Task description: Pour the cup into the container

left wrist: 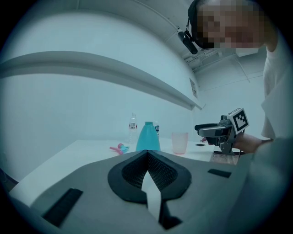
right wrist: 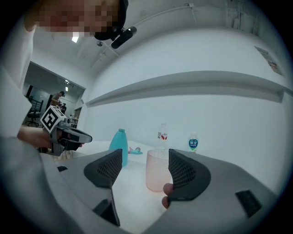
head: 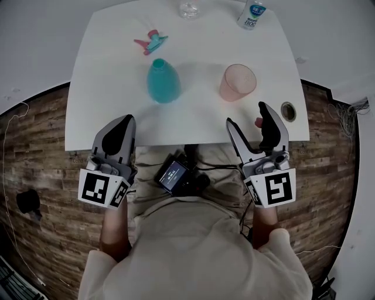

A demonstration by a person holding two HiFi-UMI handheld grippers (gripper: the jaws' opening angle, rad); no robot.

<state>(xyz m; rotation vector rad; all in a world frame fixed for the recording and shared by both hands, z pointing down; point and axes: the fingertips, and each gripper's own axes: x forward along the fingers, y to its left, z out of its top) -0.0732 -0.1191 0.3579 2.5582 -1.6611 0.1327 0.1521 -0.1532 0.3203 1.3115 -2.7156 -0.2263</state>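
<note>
A translucent pink cup point(head: 238, 82) stands upright on the white table point(head: 117, 111), right of centre. To its left is a teal bottle point(head: 163, 82) with its neck uncapped. My right gripper point(head: 246, 115) hovers over the table's near edge, open, its tips just short of the cup. In the right gripper view the cup point(right wrist: 157, 170) shows in the gap ahead of the jaws, with neither pad touching it. My left gripper point(head: 125, 121) is shut on nothing at the near edge, pointing toward the teal bottle point(left wrist: 148, 137).
A pink and teal spray head point(head: 150, 42) lies behind the bottle. A clear bottle point(head: 189, 8) and a labelled water bottle point(head: 252, 14) stand at the far edge. A cable hole point(head: 288, 111) sits near the right gripper. The floor is brick-patterned.
</note>
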